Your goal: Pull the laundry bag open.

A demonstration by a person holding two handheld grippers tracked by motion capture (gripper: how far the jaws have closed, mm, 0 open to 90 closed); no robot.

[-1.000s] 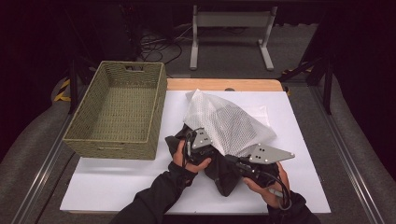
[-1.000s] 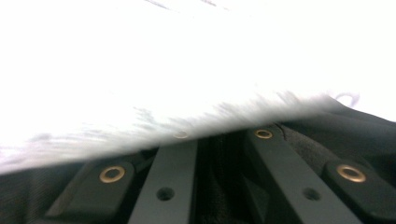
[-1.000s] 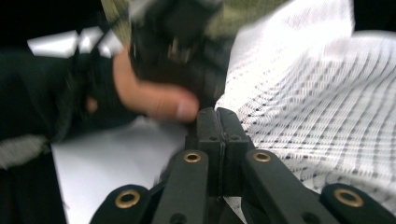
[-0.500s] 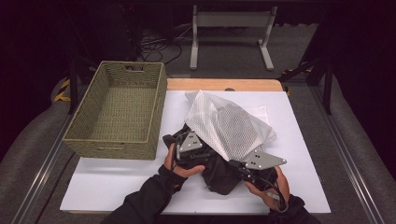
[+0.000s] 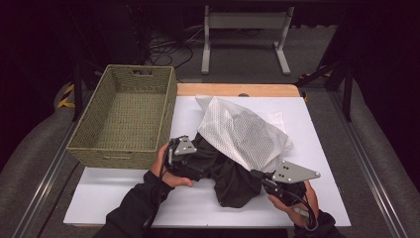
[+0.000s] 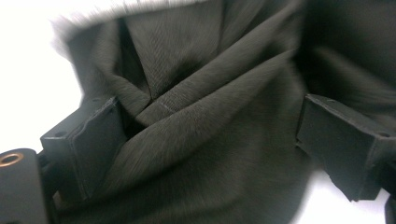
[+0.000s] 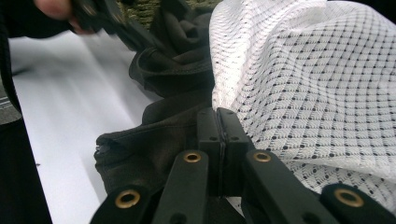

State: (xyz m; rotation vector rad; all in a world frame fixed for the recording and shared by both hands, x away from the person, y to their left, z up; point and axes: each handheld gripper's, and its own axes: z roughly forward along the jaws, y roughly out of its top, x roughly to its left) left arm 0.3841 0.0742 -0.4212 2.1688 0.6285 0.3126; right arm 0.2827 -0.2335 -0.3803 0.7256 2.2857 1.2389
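Lying crumpled on the white counter (image 5: 124, 198), just right of the woven basket (image 5: 130, 118), was a black garment (image 5: 233, 178), its upper part tucked under a white mesh laundry bag (image 5: 242, 131) at the counter's middle. The left gripper (image 5: 195, 168) sat at the garment's left edge with its jaws just opened wide, cloth between them but the pads (image 6: 100, 140) not pressing on it. The right gripper (image 5: 257, 176), at the garment's lower right, had its jaws clenched together where the black cloth met the mesh; what they pinched could not be told.
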